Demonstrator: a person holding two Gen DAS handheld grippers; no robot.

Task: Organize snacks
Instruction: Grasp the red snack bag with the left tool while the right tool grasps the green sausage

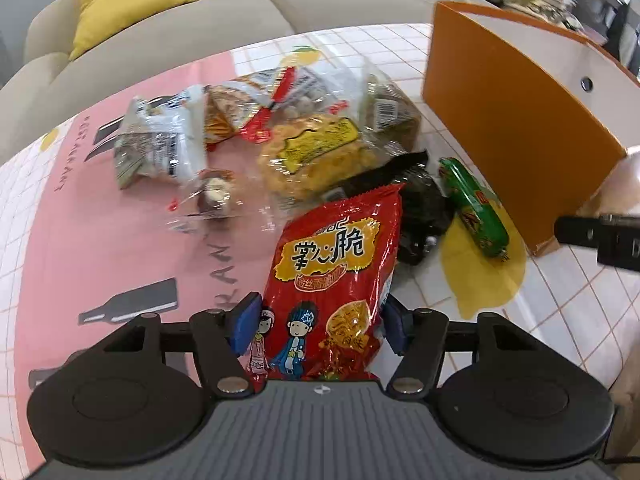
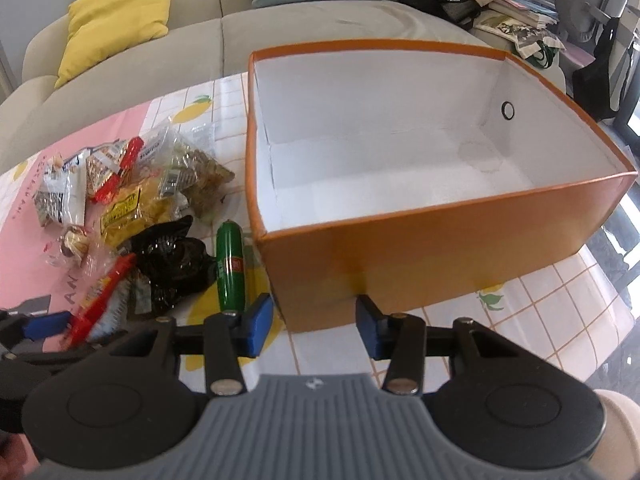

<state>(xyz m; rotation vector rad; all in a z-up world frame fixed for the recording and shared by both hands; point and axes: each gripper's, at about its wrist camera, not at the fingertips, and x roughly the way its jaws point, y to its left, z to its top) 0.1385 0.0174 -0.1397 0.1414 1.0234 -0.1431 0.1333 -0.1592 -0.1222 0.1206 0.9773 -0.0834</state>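
My left gripper [image 1: 318, 326] is shut on a red snack packet [image 1: 336, 272], held just above the table in front of the snack pile [image 1: 288, 136]. The packet also shows edge-on in the right wrist view [image 2: 100, 300]. An open orange box [image 2: 420, 240] with a white, empty inside stands to the right of the pile. My right gripper [image 2: 314, 326] is open and empty, just in front of the box's near wall. A green sausage [image 2: 230, 268] and a black packet [image 2: 176, 260] lie beside the box.
Several clear and white snack packets lie heaped on the pink and tiled tablecloth [image 1: 100, 240]. A beige sofa [image 2: 280, 36] with a yellow cushion [image 2: 116, 20] runs behind the table. Clutter and a chair stand at the far right.
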